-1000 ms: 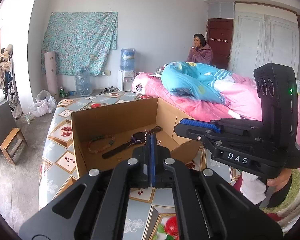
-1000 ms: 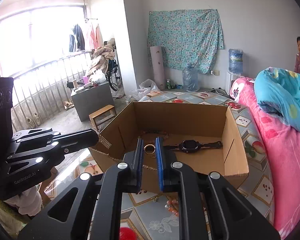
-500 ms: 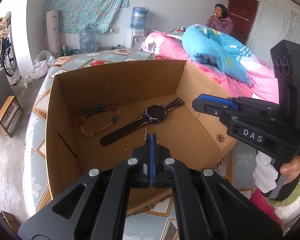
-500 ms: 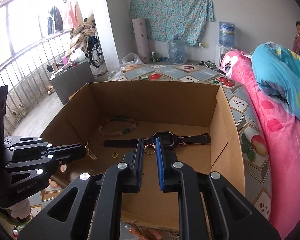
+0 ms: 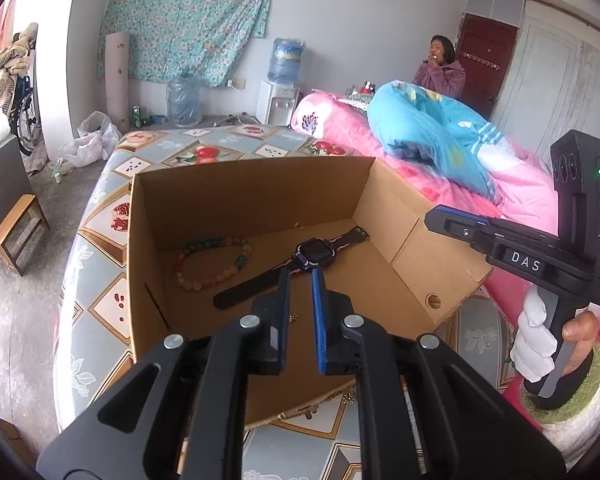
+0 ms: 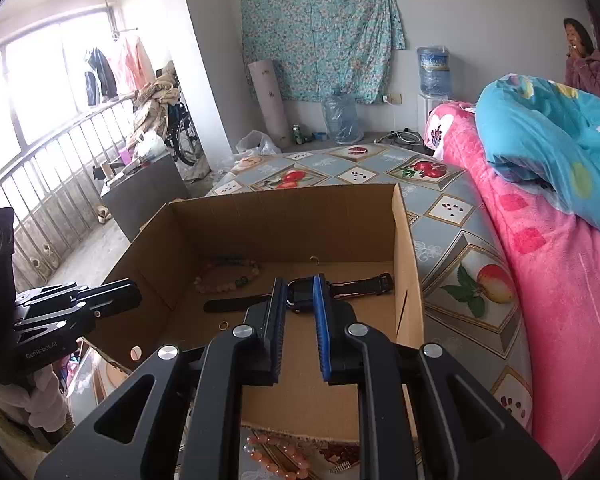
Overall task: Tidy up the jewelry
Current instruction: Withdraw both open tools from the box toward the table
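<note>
An open cardboard box stands on the table. Inside lie a bead bracelet, a black watch, a gold ring by the back wall, another small ring and a small earring. My left gripper is open and empty above the box's near part. My right gripper is open and empty above the watch. It also shows at the right of the left wrist view.
A pink bead bracelet and small items lie on the fruit-patterned tablecloth in front of the box. A bed with pink and blue quilts runs along the right. A person sits at the back.
Both grippers have opened. The earring from the left gripper and the gold ring from the right gripper now lie in the box. Both grippers have pulled back a little.
</note>
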The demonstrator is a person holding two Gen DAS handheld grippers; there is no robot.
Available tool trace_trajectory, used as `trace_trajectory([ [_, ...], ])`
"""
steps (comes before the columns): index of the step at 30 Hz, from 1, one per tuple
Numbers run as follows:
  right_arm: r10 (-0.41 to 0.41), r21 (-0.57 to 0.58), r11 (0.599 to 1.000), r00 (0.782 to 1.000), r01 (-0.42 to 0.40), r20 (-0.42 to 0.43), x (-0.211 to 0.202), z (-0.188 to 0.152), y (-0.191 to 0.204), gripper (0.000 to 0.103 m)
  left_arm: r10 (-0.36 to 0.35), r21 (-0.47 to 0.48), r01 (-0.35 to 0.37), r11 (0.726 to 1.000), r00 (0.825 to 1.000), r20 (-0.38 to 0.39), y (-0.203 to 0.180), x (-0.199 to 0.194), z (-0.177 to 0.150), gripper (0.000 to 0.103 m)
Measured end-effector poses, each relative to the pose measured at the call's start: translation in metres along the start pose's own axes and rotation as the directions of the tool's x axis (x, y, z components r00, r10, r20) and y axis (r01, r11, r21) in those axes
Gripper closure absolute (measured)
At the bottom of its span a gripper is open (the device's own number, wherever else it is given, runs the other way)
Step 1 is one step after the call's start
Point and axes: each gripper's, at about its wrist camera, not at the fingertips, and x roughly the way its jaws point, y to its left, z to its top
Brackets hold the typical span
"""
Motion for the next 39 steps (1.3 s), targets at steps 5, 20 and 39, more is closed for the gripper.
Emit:
trace_trajectory([
  [5,0.017,0.02,1.0,1.0,-0.017,0.012,-0.03,-0.013,0.0,0.086,0.0,0.012,-0.001,1.0,0.998,0.07,-0.008,-0.04,-0.01,0.088],
  [20,0.044,-0.045,0.998,0.985,-0.052,-0.165,-0.052,-0.115,0.041,0.068,0.226,0.068,-0.221,0.973,0.972,-0.061,-0.027,-0.066,-0.104,0.069],
  [39,-0.135,-0.041,0.991,0.949,0.128,-0.283,-0.039,-0.161,0.031,0.035,0.329,-0.026,-0.346,0.938,0.911,-0.249,0.002,-0.002,-0.147,0.033],
])
